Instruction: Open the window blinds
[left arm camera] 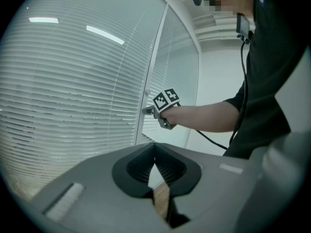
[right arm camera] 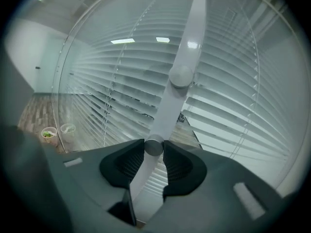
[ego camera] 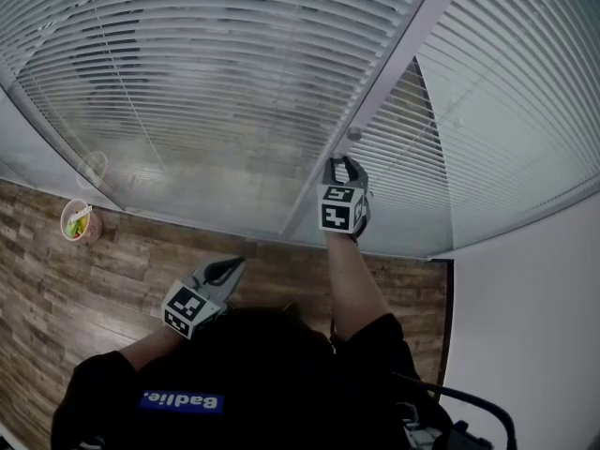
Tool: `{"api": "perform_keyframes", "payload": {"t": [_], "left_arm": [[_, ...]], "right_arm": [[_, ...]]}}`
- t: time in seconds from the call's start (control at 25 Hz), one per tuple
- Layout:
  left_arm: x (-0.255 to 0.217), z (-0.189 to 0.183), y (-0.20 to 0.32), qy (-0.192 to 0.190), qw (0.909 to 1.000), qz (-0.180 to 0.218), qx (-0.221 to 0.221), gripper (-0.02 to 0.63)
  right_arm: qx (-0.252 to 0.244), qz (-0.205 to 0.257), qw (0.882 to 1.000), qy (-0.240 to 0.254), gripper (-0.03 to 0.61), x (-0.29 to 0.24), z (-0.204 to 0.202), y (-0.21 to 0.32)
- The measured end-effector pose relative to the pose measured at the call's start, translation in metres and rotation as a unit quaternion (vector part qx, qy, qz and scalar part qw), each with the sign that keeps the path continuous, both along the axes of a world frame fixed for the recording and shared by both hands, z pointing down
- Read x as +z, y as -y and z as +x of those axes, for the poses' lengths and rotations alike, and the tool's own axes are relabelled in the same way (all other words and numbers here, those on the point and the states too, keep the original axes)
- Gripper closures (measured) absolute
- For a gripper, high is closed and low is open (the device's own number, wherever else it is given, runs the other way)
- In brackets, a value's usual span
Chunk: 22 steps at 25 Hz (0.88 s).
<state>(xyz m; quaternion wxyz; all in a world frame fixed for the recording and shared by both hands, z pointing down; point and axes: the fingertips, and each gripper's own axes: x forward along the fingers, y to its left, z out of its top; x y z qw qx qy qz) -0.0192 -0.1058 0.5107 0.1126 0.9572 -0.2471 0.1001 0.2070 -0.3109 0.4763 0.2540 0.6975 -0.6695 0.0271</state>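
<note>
Right tongs [right arm camera: 154,148] — pinching blind knob [right arm camera: 154,146] on mullion [right arm camera: 190,33] | left tongs [left arm camera: 155,162] — closed, empty, well apart

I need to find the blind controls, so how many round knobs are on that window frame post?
2. The lower knob is gripped in the right claw; the upper knob sits further up the frame post. Others may lie outside the views.

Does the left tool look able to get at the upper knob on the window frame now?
Probably yes: the left tool is empty and nothing blocks the upper knob; the right tool only grips the lower knob.
</note>
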Motion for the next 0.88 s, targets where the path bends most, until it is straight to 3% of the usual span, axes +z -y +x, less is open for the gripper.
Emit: {"api": "perform_keyframes", "payload": {"t": [0.36,0.52,0.88], "left_arm": [[0.004,0.0,0.0,0.0,1.0,0.002,-0.001,0.614],[0.005,0.0,-0.002,-0.003,1.0,0.003,0.003,0.614],[-0.011,0.0,-0.024,-0.029,0.9985,-0.008,0.046,0.614]], "right_arm": [[-0.006,0.007,1.0,0.0,0.442,0.006,0.001,0.001],[-0.01,0.029,0.999,-0.014,0.402,0.002,-0.002,-0.004],[0.004,0.047,0.998,-0.033,0.405,-0.033,-0.009,-0.045]]}}
